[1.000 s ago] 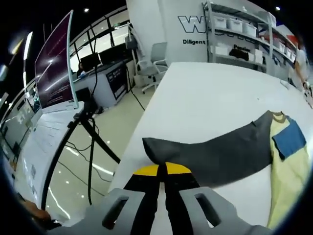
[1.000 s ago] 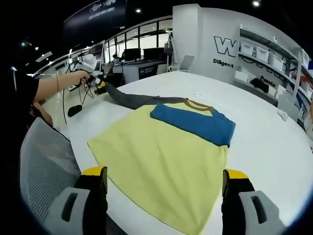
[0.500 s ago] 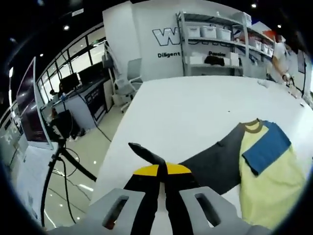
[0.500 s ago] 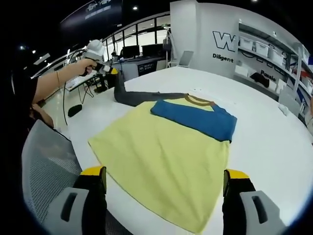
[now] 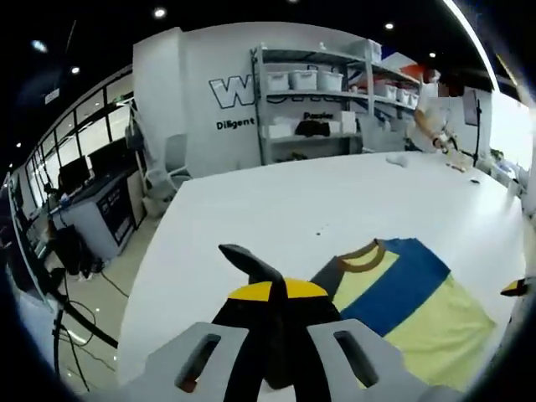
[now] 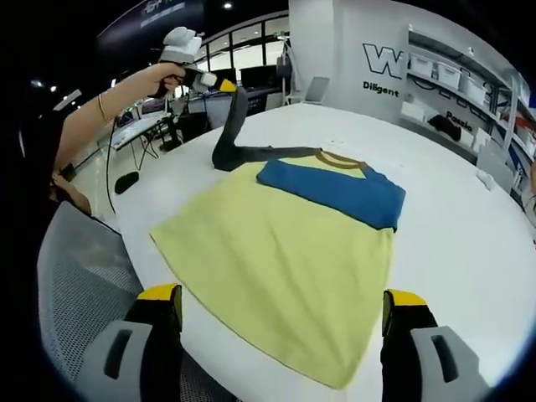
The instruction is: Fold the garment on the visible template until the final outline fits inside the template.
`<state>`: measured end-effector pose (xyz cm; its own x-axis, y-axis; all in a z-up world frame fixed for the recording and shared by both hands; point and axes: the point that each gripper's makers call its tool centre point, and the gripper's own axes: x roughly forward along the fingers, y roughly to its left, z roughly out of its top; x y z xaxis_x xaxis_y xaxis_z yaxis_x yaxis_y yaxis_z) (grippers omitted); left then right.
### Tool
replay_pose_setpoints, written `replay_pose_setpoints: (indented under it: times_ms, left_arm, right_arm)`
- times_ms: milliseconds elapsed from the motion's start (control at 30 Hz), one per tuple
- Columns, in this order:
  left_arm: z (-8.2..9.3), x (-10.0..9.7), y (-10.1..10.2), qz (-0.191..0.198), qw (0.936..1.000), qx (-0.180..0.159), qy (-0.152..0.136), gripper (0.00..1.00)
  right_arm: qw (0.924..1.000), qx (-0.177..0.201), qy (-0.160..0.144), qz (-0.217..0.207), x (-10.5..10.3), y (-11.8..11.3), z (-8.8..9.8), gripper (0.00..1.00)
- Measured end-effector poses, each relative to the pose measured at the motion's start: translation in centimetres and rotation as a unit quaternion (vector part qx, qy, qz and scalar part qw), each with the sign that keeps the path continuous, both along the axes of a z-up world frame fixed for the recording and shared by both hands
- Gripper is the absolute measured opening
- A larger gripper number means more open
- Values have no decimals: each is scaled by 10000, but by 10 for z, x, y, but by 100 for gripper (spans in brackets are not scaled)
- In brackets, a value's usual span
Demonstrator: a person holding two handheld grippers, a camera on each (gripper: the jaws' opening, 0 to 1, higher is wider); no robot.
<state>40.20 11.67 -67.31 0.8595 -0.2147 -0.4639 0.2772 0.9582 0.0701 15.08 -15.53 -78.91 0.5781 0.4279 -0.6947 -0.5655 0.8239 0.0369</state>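
Here, the grey sleeve (image 6: 232, 126) is clamped by the left gripper (image 6: 219, 84) at 11 o'clock; slippage is risked if jerked. The right gripper (image 6: 280, 314) is spread wide.

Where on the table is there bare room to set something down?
The white table is bare beyond the shirt's blue sleeve, toward the shelves, and along the near edge by the chair. It is crowded where the left tongs lift the grey sleeve.

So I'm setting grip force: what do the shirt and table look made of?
Shirt: looks like soft matte knit fabric; its grey sleeve hangs limp from the left gripper. Table: smooth white, hard, faintly glossy, likely laminate; can't tell for sure.
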Motion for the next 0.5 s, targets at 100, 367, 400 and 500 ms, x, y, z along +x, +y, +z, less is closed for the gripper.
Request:
replay_pose_setpoints:
  times_ms: [100, 367, 400, 500]
  left_arm:
    - [5, 2, -28, -241, 9997, -26, -53, 6]
    - [14, 4, -109, -1047, 9942, 115, -209, 6]
    - [13, 3, -122, -1166, 9929, 116, -214, 6]
    - [8, -1, -149, -1356, 9902, 233, -221, 6]
  right_arm:
    - [10000, -4, 12, -5, 0, 0, 0, 99]
    - [9999, -29, 106, -25, -1, 0, -3, 99]
    - [9999, -40, 113, -20, -1, 0, -3, 99]
    - [9999, -49, 103, -16, -1, -1, -3, 99]
